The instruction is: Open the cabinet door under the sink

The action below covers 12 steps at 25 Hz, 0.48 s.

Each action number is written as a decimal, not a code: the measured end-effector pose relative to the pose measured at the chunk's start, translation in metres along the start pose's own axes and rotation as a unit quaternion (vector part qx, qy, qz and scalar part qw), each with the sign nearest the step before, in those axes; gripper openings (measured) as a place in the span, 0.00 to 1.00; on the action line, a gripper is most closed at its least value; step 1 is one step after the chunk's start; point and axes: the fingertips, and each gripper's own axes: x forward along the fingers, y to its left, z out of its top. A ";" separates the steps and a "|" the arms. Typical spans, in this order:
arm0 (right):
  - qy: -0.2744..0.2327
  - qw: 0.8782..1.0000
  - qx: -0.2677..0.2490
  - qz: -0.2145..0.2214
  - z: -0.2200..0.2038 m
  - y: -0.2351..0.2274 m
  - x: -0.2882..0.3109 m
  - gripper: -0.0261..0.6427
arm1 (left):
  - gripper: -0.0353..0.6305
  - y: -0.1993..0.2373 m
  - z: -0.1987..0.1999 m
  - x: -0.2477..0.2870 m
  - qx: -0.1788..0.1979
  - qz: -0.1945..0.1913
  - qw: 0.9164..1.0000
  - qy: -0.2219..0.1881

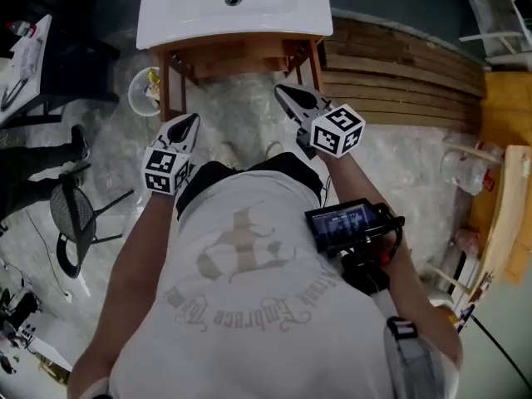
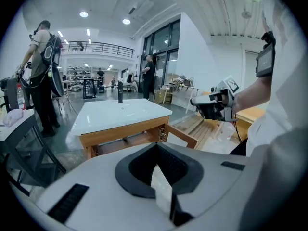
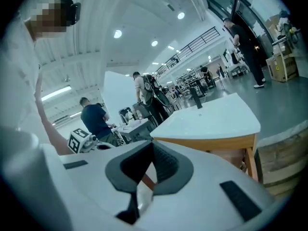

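- Head view: white sink (image 1: pixel 233 7) at top centre, set on a wooden cabinet (image 1: pixel 241 56); cabinet door hard to pick out from straight above.
- Left tongs (image 1: pixel 191 121) and right tongs (image 1: pixel 284 94) both held up in the air in front of the cabinet, tips towards it, touching nothing. Right pair the nearer to the cabinet's right corner.
- Stack of wooden planks (image 1: pixel 399 73) on the floor to the right of the cabinet; pale bucket (image 1: pixel 143 90) just beside its left leg.
- Small screen (image 1: pixel 345 223) strapped on the person's right forearm.
- Left gripper view: left tongs closed, pads together, nothing between them. Cabinet door (image 2: pixel 185 134) swung open from the cabinet's right front corner, standing out towards the camera; inside of the cabinet exposed below the sink. Dark tap (image 2: pixel 120 96) upright at the sink's far edge. Right tongs in the air at the right, well apart from the door.
- Right gripper view: right tongs closed and empty. Sink and cabinet ahead and to the right, clear of the tips. Several people (image 3: pixel 94 117) standing at a table (image 3: pixel 127 126) behind.
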 end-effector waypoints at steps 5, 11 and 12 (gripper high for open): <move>-0.044 0.999 -0.012 -0.002 0.017 0.043 -0.007 0.06 | 0.07 -0.001 0.009 -0.023 0.016 -0.016 1.000 -0.018; -0.033 0.999 -0.023 -0.032 0.008 0.044 -0.024 0.06 | 0.07 -0.003 0.013 -0.018 -0.006 -0.032 0.999 -0.035; -0.030 0.999 -0.023 -0.036 0.005 0.043 -0.028 0.06 | 0.07 -0.006 0.013 -0.017 -0.010 -0.036 0.999 -0.035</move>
